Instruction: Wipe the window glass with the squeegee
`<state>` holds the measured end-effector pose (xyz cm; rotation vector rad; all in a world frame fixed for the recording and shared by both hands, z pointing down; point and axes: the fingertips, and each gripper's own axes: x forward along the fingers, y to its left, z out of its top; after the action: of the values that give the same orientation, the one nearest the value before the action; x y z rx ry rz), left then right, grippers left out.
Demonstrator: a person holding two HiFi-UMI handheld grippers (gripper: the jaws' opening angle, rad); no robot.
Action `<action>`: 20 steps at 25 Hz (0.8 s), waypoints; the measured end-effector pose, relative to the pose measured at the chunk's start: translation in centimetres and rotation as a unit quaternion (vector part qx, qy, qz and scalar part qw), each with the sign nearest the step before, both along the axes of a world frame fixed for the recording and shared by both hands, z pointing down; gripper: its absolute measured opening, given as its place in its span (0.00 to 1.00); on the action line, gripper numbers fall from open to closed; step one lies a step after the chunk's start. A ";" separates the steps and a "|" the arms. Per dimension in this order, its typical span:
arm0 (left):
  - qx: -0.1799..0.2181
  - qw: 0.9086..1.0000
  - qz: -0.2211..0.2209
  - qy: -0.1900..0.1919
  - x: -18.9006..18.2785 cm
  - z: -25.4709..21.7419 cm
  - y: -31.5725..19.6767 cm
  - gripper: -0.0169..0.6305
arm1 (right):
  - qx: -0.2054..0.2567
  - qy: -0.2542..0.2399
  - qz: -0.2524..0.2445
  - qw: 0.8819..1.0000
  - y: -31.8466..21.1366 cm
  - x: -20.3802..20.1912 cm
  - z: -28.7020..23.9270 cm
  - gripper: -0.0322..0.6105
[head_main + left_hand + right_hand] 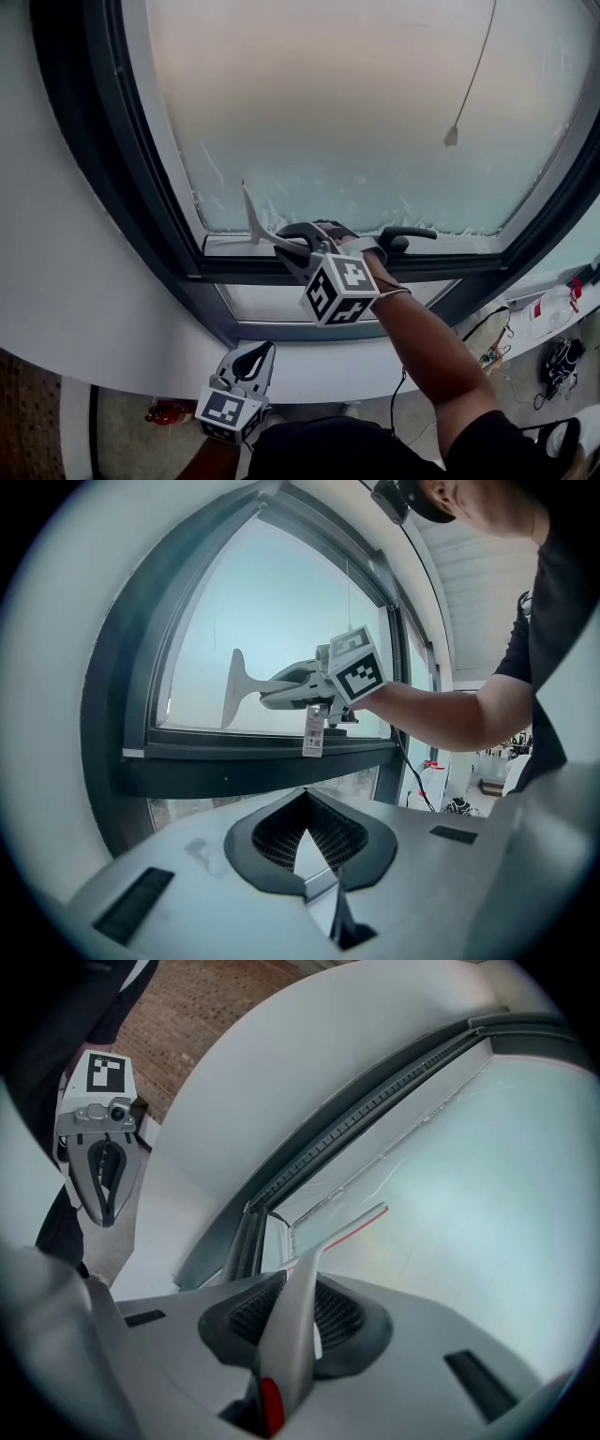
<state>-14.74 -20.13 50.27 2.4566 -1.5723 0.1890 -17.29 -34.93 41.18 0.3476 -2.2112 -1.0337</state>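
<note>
My right gripper is shut on the grey handle of a squeegee. Its thin blade stands upright against the lower left of the frosted window glass, just above the dark frame. In the right gripper view the squeegee handle runs out between the jaws, and the red-edged blade lies on the pane. The left gripper view shows the squeegee side-on, with a tag hanging from it. My left gripper hangs low below the sill, shut and holding nothing.
A black window handle sticks out of the frame just right of my right gripper. A blind cord with a pull hangs before the glass at upper right. A spray bottle and cables lie at lower right. A red object sits on the floor.
</note>
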 end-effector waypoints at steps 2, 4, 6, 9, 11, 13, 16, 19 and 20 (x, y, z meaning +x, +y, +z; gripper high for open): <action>0.005 1.000 0.007 0.001 0.9 -0.3 -0.3 0.03 | 0.000 0.002 0.003 1.000 0.0 1.2 0.0 0.16; 0.002 1.000 0.011 -0.002 1.6 -0.3 -0.5 0.03 | 0.002 0.005 0.008 1.000 -0.2 2.5 -0.1 0.16; 0.000 1.000 0.015 -0.002 2.4 -0.3 -0.7 0.03 | 0.004 0.008 0.014 1.000 -0.4 3.9 -0.2 0.16; 0.007 1.000 0.023 -0.001 3.4 -0.5 -1.0 0.03 | 0.006 0.011 0.025 1.000 -0.8 6.1 -0.4 0.16; 0.002 1.000 0.028 -0.002 4.2 -0.3 -1.0 0.03 | 0.007 0.010 0.034 0.999 -1.2 7.5 -0.5 0.16; -0.006 0.999 0.034 -0.004 5.0 -0.1 -1.0 0.03 | 0.007 0.010 0.042 0.999 -1.5 9.0 -0.7 0.16; 0.002 0.999 0.042 -0.004 6.1 -0.4 -1.1 0.03 | 0.009 0.013 0.051 0.999 -1.7 10.9 -0.9 0.16; 0.003 0.999 0.046 -0.006 6.9 -0.4 -1.3 0.03 | 0.011 0.015 0.058 0.998 -1.9 12.7 -1.1 0.16; 0.006 0.999 0.048 -0.005 7.2 -0.6 -1.4 0.03 | 0.012 0.015 0.062 0.998 -2.0 13.3 -1.2 0.16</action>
<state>-7.55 -21.51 49.69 2.5455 -1.4654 0.2079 -3.97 -36.95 39.95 0.4711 -2.1241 -0.9930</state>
